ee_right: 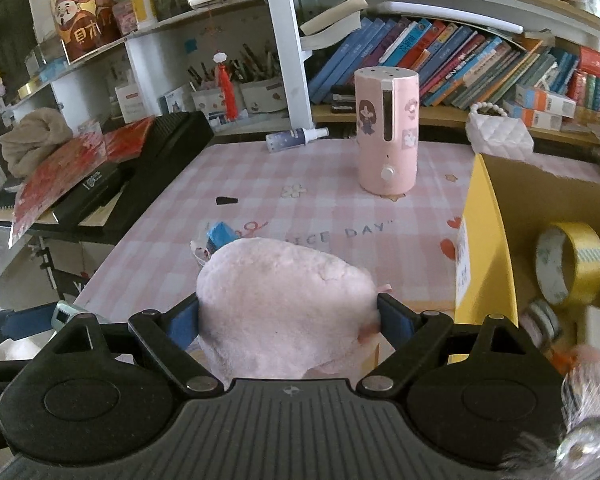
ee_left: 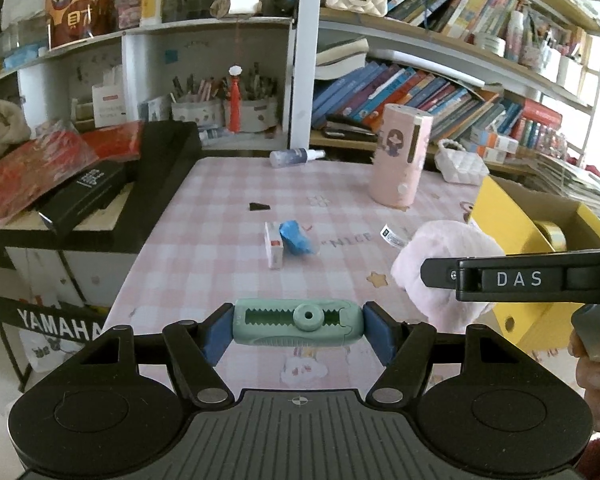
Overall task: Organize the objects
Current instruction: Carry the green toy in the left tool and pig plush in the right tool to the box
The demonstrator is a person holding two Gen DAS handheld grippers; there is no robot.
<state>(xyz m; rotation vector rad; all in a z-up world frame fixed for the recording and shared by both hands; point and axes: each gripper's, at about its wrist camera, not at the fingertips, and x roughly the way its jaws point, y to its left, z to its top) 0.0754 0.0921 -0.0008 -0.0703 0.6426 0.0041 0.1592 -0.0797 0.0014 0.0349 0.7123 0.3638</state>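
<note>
My left gripper (ee_left: pixel 298 330) is shut on a mint-green correction tape dispenser (ee_left: pixel 298 322), held crosswise between the blue pads above the pink checked table (ee_left: pixel 220 200). My right gripper (ee_right: pixel 290 320) is shut on a fluffy pink plush (ee_right: pixel 284 300), which also shows in the left wrist view as the plush (ee_left: pixel 432 264) behind the right gripper's black arm. A yellow cardboard box (ee_right: pixel 484 248) stands open at the right, with a roll of yellow tape (ee_right: pixel 572 264) inside. On the table lie a crumpled blue item (ee_left: pixel 298 236) and a small white box (ee_left: pixel 274 246).
A pink cylindrical humidifier (ee_right: pixel 386 132) stands at the table's back, a spray bottle (ee_right: pixel 296 136) lies behind it, a small black piece (ee_right: pixel 226 200) lies mid-table. A keyboard with books and red packets (ee_left: pixel 60 184) sits left. Bookshelves (ee_left: pixel 420 96) fill the background. A white quilted pouch (ee_right: pixel 500 132) sits back right.
</note>
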